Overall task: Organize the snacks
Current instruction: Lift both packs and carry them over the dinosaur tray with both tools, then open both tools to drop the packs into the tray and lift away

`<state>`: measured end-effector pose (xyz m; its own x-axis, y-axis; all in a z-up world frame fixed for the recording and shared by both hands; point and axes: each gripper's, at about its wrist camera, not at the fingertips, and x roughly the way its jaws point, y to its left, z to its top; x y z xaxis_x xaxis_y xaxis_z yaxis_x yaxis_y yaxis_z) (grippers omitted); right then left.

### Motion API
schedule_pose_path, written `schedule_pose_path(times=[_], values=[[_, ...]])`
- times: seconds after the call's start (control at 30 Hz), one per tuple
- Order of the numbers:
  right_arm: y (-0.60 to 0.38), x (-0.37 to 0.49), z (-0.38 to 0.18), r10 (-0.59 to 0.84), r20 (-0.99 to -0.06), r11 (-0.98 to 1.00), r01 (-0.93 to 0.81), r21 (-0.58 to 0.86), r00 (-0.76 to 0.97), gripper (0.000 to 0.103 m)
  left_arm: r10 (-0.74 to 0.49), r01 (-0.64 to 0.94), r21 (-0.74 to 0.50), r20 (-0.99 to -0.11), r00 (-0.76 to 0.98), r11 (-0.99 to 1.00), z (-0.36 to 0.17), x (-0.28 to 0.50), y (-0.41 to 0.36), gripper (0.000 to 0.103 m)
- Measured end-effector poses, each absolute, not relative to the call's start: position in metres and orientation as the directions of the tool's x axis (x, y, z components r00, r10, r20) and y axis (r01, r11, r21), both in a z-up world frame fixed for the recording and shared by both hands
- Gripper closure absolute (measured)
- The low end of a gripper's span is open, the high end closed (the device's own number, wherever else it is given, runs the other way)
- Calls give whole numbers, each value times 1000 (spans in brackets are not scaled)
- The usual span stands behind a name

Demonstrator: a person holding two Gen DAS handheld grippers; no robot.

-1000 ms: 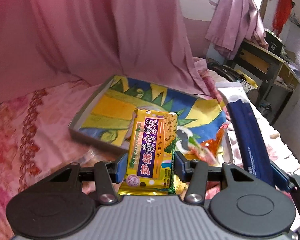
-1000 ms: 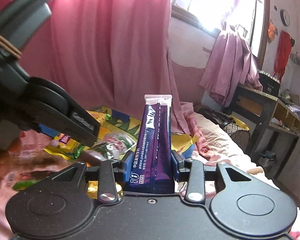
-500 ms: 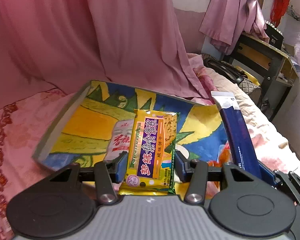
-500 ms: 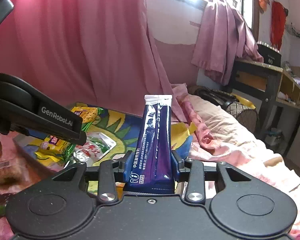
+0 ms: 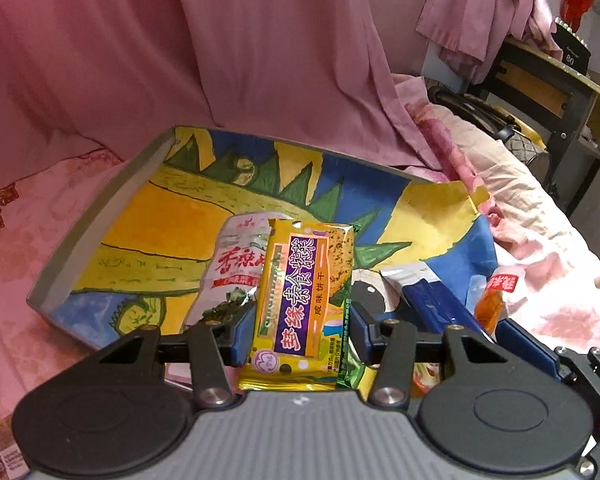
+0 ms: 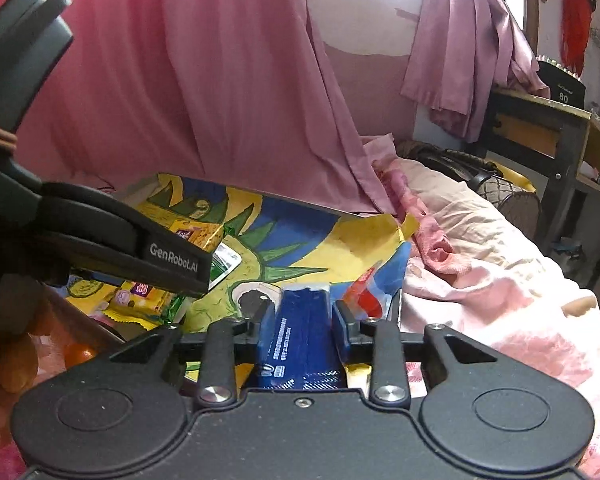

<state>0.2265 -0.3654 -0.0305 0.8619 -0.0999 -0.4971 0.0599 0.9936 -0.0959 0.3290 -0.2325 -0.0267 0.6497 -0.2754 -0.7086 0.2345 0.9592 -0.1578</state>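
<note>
Left gripper jaws clamp the yellow biscuit packet; right gripper jaws are closing on the blue pouch, which may crumple or miss the tray.

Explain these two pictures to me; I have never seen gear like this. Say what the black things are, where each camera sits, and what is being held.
There is no robot here. A person holds a hand-operated two-finger gripper in each hand, and each gripper carries a wide-angle camera looking forward along its fingers.

The left wrist picture shows the left gripper clamped on a yellow biscuit packet. The right wrist picture shows the right gripper, its jaws closing on a blue packet held between them. The black arm at the left of that picture is the left gripper seen from the side.

Below both lies a tray with a colourful painted floor, resting on pink bedding. A white and red snack bag already lies in it.
</note>
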Motion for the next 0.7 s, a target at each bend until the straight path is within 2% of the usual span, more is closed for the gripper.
schedule_pose_path(times=[0.33, 0.47, 0.5, 0.57, 0.63, 0.7], values=[[-366, 227, -32, -112, -497, 992, 67, -108, 861, 69, -272, 239, -152, -726, 631, 959, -32, 331, -238, 50], [-365, 226, -31, -122, -493, 991, 77, -110, 861, 64, -282, 235, -170, -731, 621, 957, -31, 334, -235, 49], [-365, 226, -32, -125, -492, 991, 80, -111, 861, 60, -287, 234, -177, -732, 618, 956, -31, 335, -234, 49], [-365, 225, -32, -137, -490, 989, 91, -117, 861, 52, -285, 227, -181, -735, 616, 957, -30, 335, -233, 41], [-366, 225, -32, -142, -487, 988, 96, -119, 862, 50, -276, 214, -179, -729, 627, 960, -28, 334, -232, 33], [-367, 225, -31, -145, -485, 988, 100, -117, 862, 47, -269, 201, -181, -722, 637, 963, -26, 334, -230, 31]])
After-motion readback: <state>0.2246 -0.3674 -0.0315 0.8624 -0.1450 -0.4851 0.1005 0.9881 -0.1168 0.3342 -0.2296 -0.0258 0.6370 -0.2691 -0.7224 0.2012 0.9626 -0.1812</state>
